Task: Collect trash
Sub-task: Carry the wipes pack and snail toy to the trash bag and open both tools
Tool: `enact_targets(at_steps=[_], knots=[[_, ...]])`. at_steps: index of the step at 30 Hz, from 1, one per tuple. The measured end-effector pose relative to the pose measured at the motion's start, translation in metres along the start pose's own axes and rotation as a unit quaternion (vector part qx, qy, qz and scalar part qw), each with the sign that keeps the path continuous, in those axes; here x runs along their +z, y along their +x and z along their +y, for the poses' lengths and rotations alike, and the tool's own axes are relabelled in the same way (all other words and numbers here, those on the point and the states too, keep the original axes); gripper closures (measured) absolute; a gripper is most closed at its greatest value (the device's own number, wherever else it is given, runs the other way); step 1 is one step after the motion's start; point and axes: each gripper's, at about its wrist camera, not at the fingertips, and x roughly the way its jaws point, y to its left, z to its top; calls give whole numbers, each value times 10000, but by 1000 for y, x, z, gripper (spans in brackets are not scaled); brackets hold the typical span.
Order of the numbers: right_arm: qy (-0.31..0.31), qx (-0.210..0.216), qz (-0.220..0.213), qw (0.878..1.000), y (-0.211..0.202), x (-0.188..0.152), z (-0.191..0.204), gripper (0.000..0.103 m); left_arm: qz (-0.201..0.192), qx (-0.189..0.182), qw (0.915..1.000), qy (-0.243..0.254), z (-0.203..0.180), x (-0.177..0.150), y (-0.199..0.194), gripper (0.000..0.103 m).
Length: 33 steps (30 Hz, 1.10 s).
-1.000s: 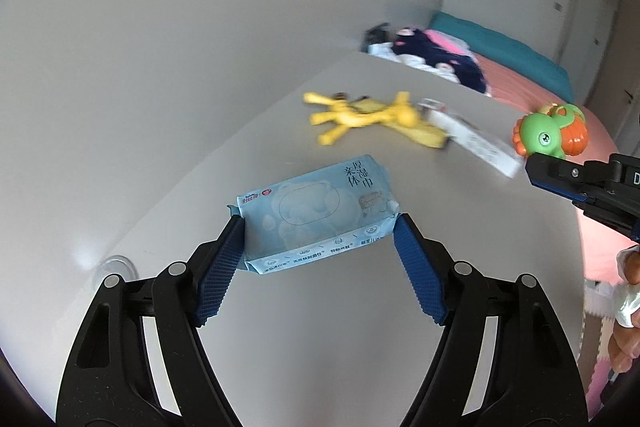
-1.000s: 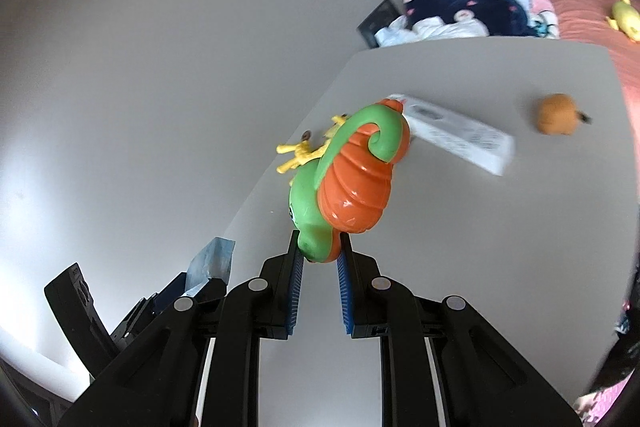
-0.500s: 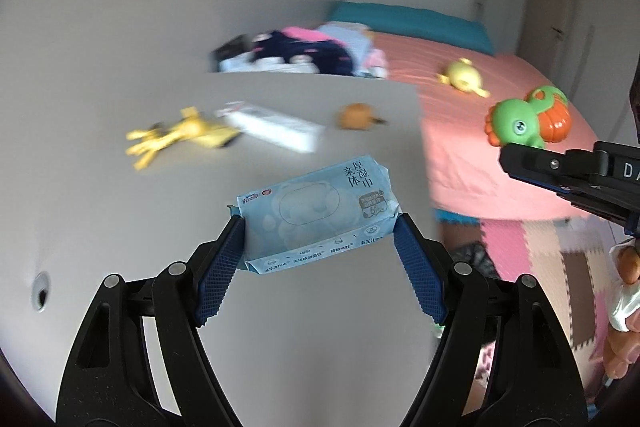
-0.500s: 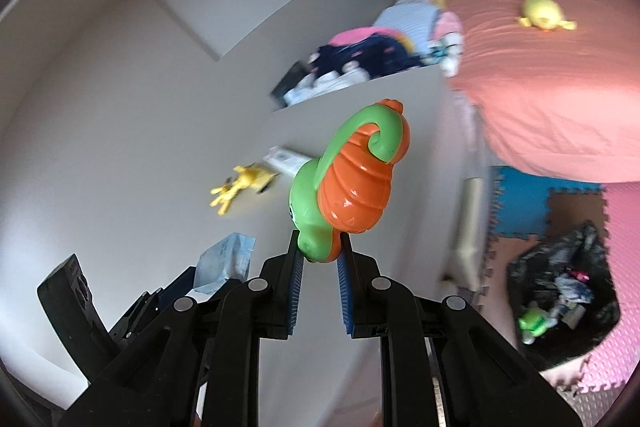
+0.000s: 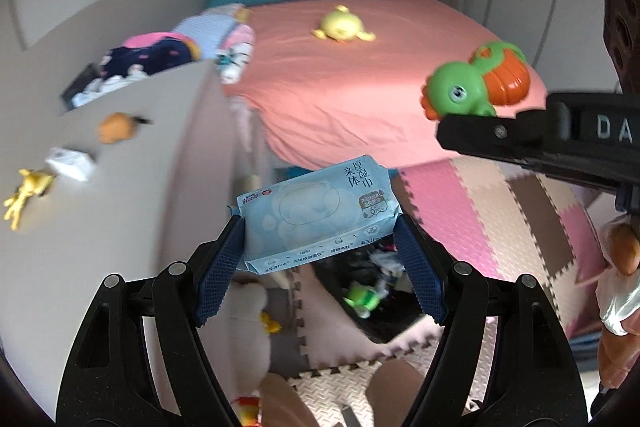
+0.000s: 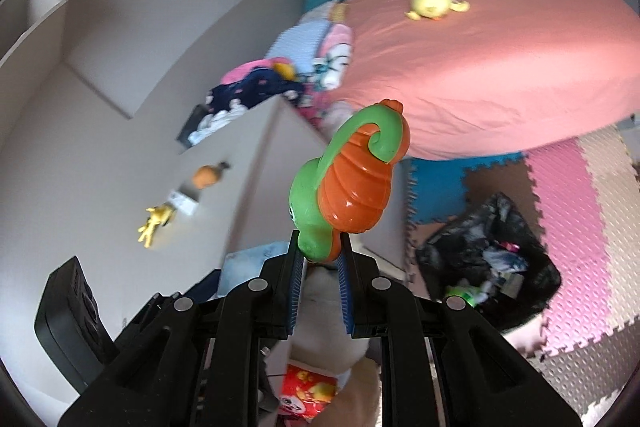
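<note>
Above the black trash bag [image 6: 490, 267], both claws now carry their loads.

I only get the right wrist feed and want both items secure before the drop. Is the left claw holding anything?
Observer: Yes. The left claw is shut on a blue wet-wipes pack, pinched at its two short ends.
Operator: Where is the pack relative to the trash bag?
Observer: In the left wrist view, the black trash bag shows just below the pack, on the foam mat.
Operator: How does my toy look from there?
Observer: The green and orange snail toy pokes up above the right claw, with its eye facing the left camera.
</note>
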Motion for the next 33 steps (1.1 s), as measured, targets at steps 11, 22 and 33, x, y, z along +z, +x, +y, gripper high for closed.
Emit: enact_targets(at_steps=[11,22,33], knots=[[255,-511,320,9979,15,2,-56,85,627,-495,9966,-195,-39,-11,63,29],[911,-1015,664,9884,31,4,-91,5,1093,-64,9928,-492,-42,-15,90,6],[884,-967,679,9891,32,8,-85,5,972,-296,9932,-566,-34,-14,83,6]])
